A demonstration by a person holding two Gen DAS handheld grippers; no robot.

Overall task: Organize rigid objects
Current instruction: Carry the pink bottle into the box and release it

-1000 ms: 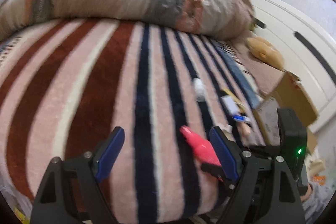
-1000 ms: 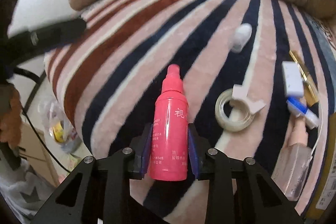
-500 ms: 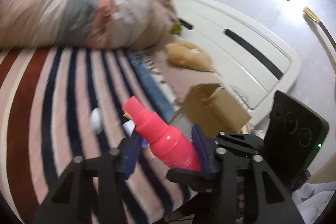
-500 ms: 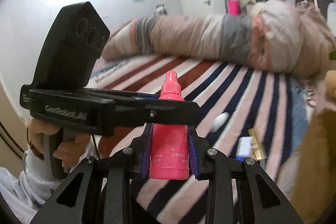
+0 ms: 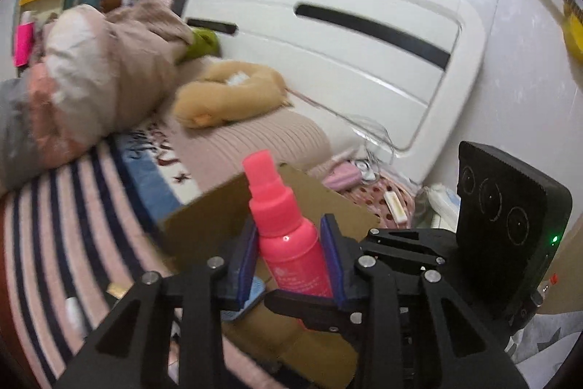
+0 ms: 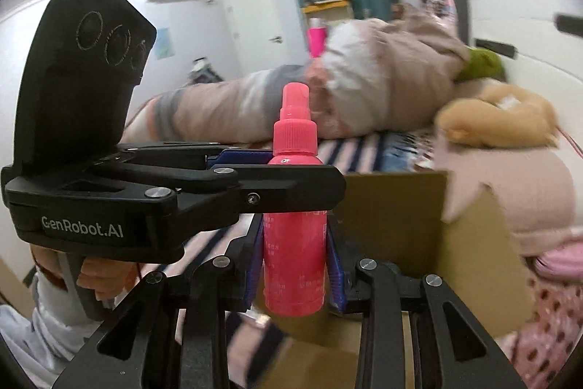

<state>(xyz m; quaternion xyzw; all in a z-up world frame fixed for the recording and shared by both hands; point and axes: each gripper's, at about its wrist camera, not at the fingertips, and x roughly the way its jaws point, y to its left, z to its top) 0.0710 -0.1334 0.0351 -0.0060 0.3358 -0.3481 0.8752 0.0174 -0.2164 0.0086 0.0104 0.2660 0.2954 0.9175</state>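
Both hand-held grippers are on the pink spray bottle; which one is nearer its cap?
Left. The left hand-held gripper clamps the bottle at its shoulder, just under the cap; the right hand-held gripper grips the lower body.

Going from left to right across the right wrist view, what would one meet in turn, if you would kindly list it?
Left gripper with its black camera block, reaching in from the left → pink spray bottle held upright at centre → cardboard box → tan plush toy on the bed.

pink spray bottle [image 6: 294,236], capped, upright, above open cardboard box [image 6: 393,206]
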